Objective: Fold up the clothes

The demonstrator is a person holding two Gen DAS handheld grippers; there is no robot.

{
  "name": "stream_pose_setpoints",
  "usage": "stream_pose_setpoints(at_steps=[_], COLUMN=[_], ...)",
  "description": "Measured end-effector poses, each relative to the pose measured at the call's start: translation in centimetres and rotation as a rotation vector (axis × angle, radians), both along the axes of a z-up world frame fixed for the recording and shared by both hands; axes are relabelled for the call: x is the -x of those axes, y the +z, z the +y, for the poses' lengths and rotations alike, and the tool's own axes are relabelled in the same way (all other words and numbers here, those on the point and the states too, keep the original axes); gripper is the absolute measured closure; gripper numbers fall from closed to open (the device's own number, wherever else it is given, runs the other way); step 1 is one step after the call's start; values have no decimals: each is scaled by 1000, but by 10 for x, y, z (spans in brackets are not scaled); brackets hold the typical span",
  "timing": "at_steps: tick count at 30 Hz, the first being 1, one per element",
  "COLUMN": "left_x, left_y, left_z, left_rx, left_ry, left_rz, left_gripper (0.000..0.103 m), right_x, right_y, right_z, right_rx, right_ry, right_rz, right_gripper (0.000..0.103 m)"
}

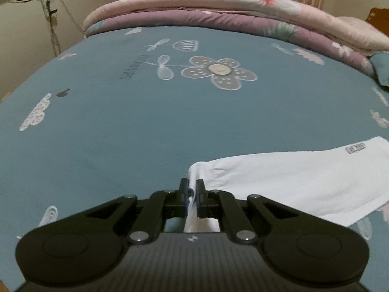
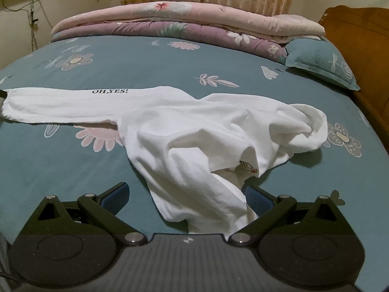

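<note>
White shirt (image 2: 184, 131) lies rumpled on the teal bedsheet (image 2: 73, 170), one sleeve (image 1: 291, 177) stretched flat. We see our left gripper (image 1: 192, 194) pinched tight on that sleeve's cuff. Our right gripper (image 2: 186, 194) stands wide open, with the shirt's hem seemingly draped between its fingers — ungripped.

Your left gripper (image 1: 192, 189) points downward with its jaws pinched together, white cloth caught between the pads. Your right gripper (image 2: 186, 194) also tilts down, jaws spread wide, white fabric lying loose between them, unpressed.
</note>
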State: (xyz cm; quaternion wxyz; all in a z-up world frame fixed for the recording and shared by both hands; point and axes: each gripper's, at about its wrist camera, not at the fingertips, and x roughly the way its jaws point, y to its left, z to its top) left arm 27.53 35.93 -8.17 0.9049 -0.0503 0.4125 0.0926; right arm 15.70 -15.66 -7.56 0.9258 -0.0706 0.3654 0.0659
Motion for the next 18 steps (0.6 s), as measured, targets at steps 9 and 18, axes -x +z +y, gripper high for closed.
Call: stream_pose_setpoints(at_steps=[9,18], left_x=[-6,-16], left_y=[-7,22], left_z=[21,-61], left_rx=[-20,14], left_ry=[111,-138], left_rz=[45,14], left_gripper=[92,70], right_x=[3,5], right_y=[1,0], right_z=[-7,-12], right_rx=[-8,-66], right_ry=[-4,0], right_rz=[-7,-7], right_gripper=[0,0])
